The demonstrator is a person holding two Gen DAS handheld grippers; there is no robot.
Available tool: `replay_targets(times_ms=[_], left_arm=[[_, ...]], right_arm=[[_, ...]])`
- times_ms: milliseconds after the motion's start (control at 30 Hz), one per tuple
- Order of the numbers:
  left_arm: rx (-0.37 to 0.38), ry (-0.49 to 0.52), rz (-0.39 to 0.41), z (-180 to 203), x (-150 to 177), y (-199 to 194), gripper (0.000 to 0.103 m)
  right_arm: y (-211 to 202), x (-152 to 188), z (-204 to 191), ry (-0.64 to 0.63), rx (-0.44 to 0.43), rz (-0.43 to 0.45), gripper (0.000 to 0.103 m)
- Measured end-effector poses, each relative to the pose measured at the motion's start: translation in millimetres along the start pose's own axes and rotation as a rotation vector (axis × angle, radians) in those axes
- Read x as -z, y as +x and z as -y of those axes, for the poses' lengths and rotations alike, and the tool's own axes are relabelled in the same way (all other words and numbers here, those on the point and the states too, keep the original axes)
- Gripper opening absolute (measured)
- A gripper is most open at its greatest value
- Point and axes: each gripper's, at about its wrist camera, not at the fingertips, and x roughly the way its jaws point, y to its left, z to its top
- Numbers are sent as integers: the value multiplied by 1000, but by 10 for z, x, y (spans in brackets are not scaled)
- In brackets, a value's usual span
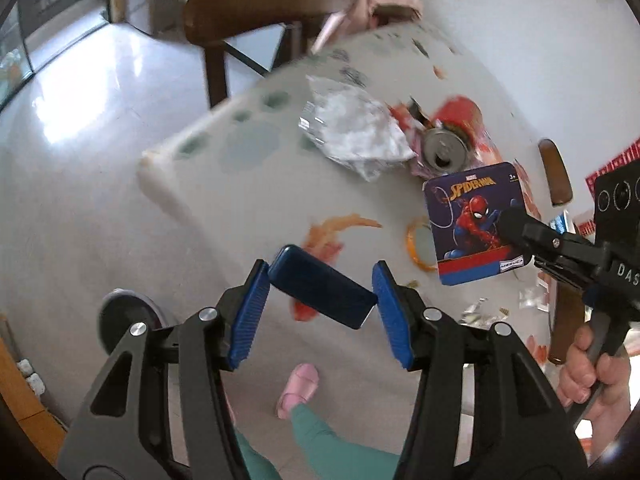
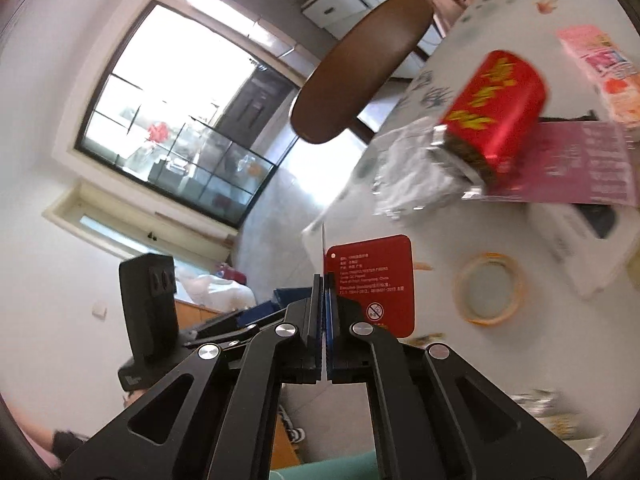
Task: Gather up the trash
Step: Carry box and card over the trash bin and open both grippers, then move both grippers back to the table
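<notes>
My left gripper point(image 1: 320, 292) is shut on a dark blue flat case point(image 1: 322, 291), held above the table edge. My right gripper point(image 2: 325, 292) is shut on a Spider-Man card point(image 1: 476, 224); its red back point(image 2: 370, 280) shows in the right wrist view. The right gripper shows in the left wrist view point(image 1: 510, 220). On the white patterned table point(image 1: 248, 184) lie a crumpled silver wrapper point(image 1: 356, 132), also in the right wrist view point(image 2: 416, 168), a red drink can point(image 1: 446, 148), tipped in the right wrist view point(image 2: 496, 116), and an orange tape ring point(image 2: 490, 288).
A brown chair point(image 1: 256, 4) stands at the table's far end, with pink cloth point(image 1: 380, 0) beside it. A pink leaflet point(image 2: 580, 164), a pink packet point(image 2: 604, 68) and a white box point(image 2: 584, 236) lie on the table. My pink slipper point(image 1: 300, 390) is on the floor below.
</notes>
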Motion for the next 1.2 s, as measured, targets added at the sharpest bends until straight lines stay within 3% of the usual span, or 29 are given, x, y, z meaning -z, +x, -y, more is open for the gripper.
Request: replay_targets(times_ms=[200,367,633,767,867,1033,1100,1133,1200], left_arm=[[-1,-82,44,-497,84,-306,50],[-74,-197,60,-1205,357,-626,50],[-179,-414,-1,-2446,930,-609,50],[-227,-494,-124,-3104,1282,-125,50],[-193,-572,-186,-3619,1566,401,50],[-183,-605,-276,-4160,1902,1231,50],[-208,-605,-324,-4314,2027,1549,50],[-215,-619,-353,-4391,2096,1710,50],[-219,-634,-388,-4438,2190,1838,56]], right_arm=[[429,-12,-485,-71,-28,-78,2],[989,82,-911,-124,-91,-181,2],[2407,624,-1382,-154,-130,-436,2],[3294,1045,-1239,-118,-53,-547,2],[3980,1417,-875,-61,29,-612,2],[4942,1833,-287,22,105,-673,6],[5224,1954,-112,23,143,-697,17],[5326,2002,-34,31,167,-709,28],[5388,2000,23,56,169,-715,34]])
